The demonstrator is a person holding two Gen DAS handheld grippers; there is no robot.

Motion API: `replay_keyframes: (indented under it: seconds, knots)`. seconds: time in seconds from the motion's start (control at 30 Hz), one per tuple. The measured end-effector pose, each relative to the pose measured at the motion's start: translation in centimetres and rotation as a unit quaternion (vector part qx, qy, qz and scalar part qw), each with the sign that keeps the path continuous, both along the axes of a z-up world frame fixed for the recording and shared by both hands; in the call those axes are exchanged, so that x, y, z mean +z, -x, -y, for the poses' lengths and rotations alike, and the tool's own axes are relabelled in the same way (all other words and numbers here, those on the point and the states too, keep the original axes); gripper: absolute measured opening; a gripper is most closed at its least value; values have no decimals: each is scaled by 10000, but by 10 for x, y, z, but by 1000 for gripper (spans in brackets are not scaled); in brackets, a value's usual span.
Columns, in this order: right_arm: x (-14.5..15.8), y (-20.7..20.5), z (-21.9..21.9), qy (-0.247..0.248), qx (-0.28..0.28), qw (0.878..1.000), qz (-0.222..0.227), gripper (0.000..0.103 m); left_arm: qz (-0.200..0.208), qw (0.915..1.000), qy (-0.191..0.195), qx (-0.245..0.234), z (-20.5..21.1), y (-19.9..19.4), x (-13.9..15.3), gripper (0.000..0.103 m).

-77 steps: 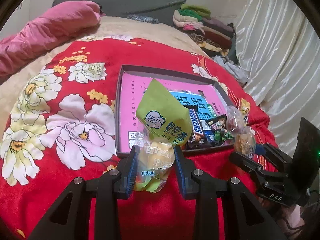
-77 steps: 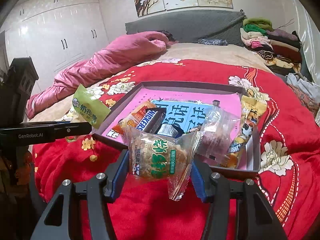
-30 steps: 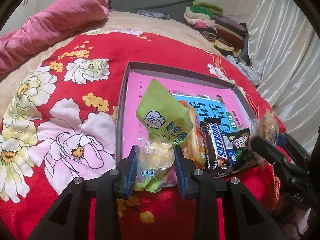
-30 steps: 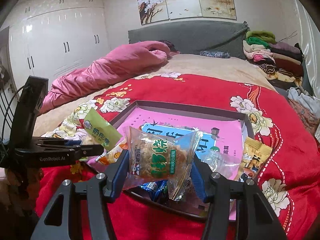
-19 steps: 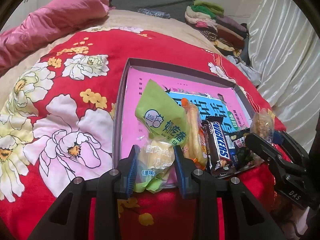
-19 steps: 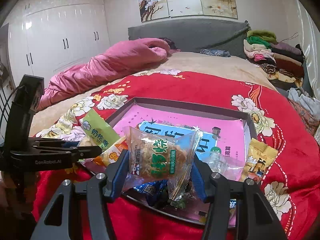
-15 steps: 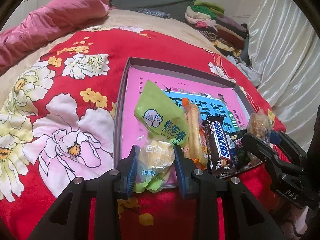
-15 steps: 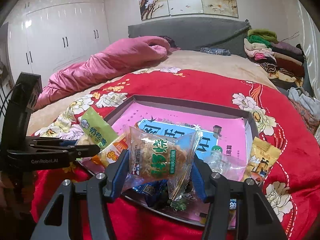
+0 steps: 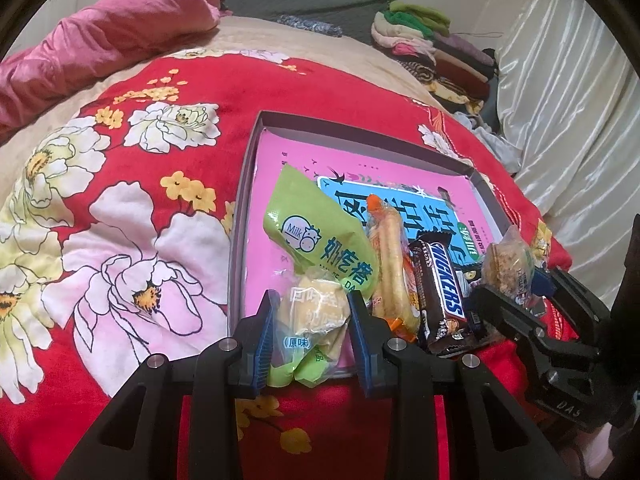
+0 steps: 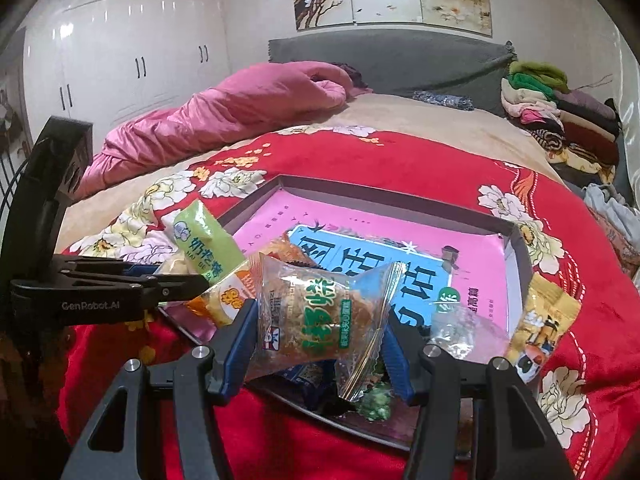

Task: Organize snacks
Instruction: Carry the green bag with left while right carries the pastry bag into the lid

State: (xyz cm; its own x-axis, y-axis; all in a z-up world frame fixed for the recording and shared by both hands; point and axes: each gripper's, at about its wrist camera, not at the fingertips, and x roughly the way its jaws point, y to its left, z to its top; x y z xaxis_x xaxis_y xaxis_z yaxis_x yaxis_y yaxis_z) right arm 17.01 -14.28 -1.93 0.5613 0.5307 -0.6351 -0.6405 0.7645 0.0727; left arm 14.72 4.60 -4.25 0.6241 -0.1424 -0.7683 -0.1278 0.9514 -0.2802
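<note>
Left wrist view first: our left gripper [image 9: 310, 332] is clenched on a green milk-candy packet [image 9: 320, 248], blue pads pinching its clear lower end at the bottom centre of the frame while the green top stands up above. It hangs over the near edge of the shallow tray [image 9: 244, 208] lying on the red floral blanket [image 9: 120, 220]. Inside the tray, right of our packet, we see an orange-tipped stick snack [image 9: 390, 264] and a Snickers bar [image 9: 442, 292] side by side. At the lower right, the right gripper [image 9: 516, 300] comes in with a crumbly brown snack between its fingers.

Over to the right wrist view: the right gripper [image 10: 318, 344] is grasping that clear-wrapped crispy snack [image 10: 320, 312], dead centre low in the frame, held above the tray's [image 10: 400, 194] near corner. A clear empty-looking wrapper [image 10: 460, 330] and a yellow cartoon packet [image 10: 540, 320] sit to the right (the yellow one seems draped over the tray's side wall). The left gripper [image 10: 192, 280] reaches in from the left edge with its green packet.

So we're mid-placement, we'd judge: both snacks carried, neither set down. Next we need to lower each one onto a free pink patch beside the row, then let go, keeping the two grippers from bumping.
</note>
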Motion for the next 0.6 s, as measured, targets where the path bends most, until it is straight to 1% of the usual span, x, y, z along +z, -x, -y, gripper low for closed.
replay_keyframes:
  seconds: [0.3,0.6]
  knots:
    - [-6,0,-3,111,37,9999,-88,59,-5,10000,-4,-1,0,0,0,35]
    - [-7,0,-3,182,-57,9998,-17,60,-7,10000,-10,-5,0,0,-1,35]
